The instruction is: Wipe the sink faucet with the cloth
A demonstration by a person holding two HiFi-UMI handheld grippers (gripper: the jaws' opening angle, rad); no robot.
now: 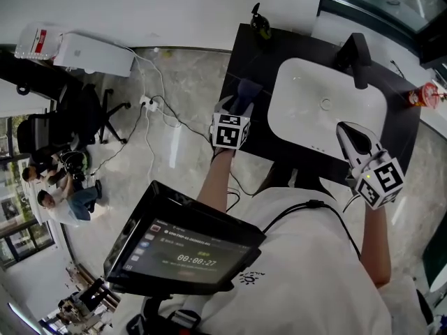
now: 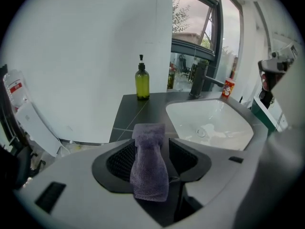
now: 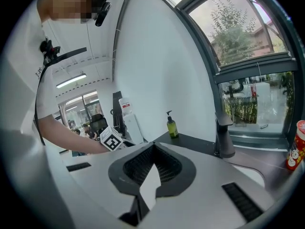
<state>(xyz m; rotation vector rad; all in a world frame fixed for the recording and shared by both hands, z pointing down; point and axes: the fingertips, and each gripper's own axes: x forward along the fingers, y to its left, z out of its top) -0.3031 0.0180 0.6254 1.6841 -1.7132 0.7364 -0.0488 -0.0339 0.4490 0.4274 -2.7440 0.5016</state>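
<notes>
Head view: my left claw sits beside the sink, cloth at its tips, my right claw short of the faucet; left gripper view: jaws released, cloth loose between them; right gripper view: jaws clenched on nothing.

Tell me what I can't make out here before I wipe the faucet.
- Faucet outlet: head view, seen from above, dark and small.
- Grime or water on the faucet: too small in every view.
- Sink bowl: right gripper view, mostly behind the right gripper's body.
- Cloth underside, and what it rests on: left gripper view, hidden by its own folds.
- Can label: right gripper view, cut off by the edge.
</notes>
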